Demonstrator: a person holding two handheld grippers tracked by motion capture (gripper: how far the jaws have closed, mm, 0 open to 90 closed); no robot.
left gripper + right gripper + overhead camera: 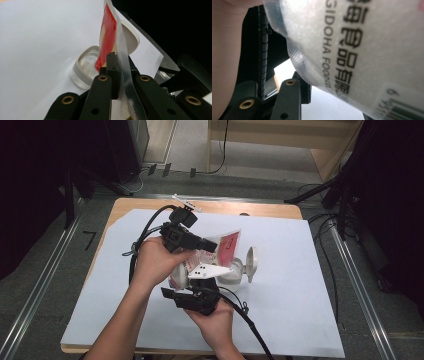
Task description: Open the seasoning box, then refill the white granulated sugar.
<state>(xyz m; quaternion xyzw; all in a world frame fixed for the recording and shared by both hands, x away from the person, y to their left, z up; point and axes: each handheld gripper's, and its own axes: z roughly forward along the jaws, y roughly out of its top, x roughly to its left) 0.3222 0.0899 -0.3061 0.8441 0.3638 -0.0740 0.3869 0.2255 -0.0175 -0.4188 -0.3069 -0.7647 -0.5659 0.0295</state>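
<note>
Left gripper (117,75) clamped on the clear edge of a red sachet (108,35), held upright over the middle of the white sheet (295,285). Directly beneath, an open clear container (85,66), lid (251,262) flipped up on its right. Right gripper (197,295) close in from the near side, sachet pressed against its camera; jaw state impossible to tell.
</note>
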